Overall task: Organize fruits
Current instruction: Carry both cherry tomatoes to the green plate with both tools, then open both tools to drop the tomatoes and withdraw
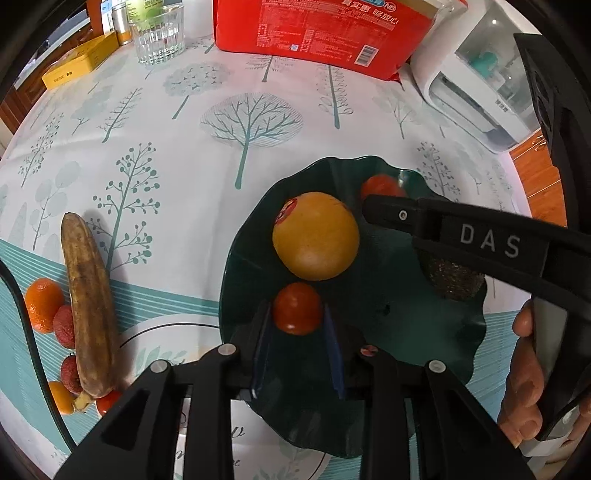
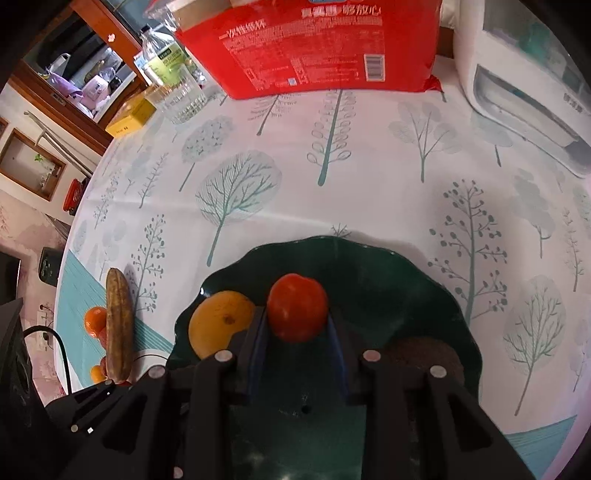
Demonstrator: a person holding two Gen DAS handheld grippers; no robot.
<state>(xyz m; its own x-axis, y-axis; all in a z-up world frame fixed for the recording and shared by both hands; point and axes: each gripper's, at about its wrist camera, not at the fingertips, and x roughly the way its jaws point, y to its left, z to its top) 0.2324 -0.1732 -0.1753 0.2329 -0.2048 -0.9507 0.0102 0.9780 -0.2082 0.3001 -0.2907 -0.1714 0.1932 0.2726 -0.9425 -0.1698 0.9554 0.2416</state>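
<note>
A dark green plate lies on the tablecloth and shows in the right wrist view too. A large orange and a brown kiwi lie on it. My left gripper is shut on a small red tomato over the plate's near side. My right gripper is shut on another red tomato above the plate's middle. A browned banana, mandarins and lychees lie left of the plate.
A red package, a glass, a yellow box, a metal tin and a white appliance stand at the back. A black cable runs at the left.
</note>
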